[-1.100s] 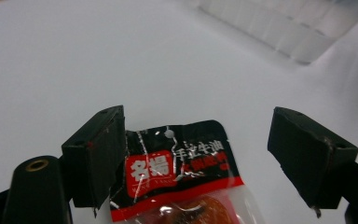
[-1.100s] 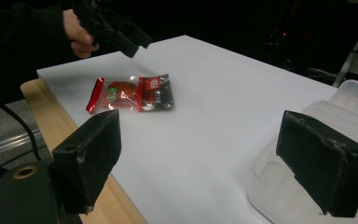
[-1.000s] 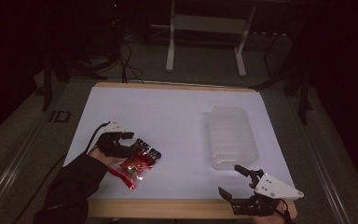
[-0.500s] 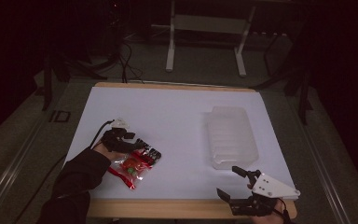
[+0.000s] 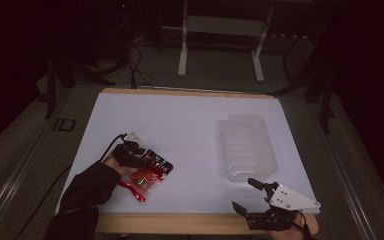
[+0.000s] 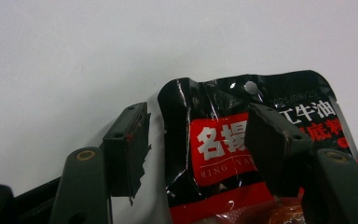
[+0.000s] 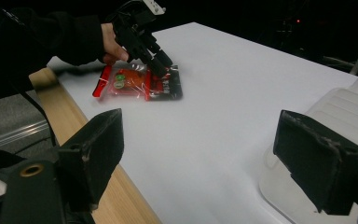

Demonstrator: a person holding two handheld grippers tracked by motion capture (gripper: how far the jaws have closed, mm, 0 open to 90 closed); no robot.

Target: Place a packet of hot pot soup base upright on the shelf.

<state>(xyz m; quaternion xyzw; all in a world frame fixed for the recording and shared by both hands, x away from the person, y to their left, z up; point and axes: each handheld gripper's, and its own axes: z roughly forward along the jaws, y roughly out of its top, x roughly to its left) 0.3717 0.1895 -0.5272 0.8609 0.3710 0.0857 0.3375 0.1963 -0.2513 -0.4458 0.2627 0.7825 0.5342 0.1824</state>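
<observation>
Work in hand: picking up the red and black sauce packet (image 5: 147, 173), probably to carry it to the clear plastic tray (image 5: 249, 146).
Packet place: flat on the white table (image 5: 190, 125), near its front left corner, well apart from the tray.
Tray place: toward the right edge of the table, nothing visible inside it.
Left gripper (image 5: 141, 161): down at the packet's black end; in the left gripper view its 2 jaws are spread, 1 over the printed label and 1 on the bare table beside the packet's edge, so they straddle that end without pinching it.
Right gripper (image 5: 252, 195): at the front edge near the right corner, just short of the tray, jaws wide apart and holding nothing.
Done: the left gripper is lined up on the packet, by my reading.
Left: closing on the packet, lifting it, moving it across and setting it down; the whole transfer seems ahead.
Stage: early, at the grasp.
</observation>
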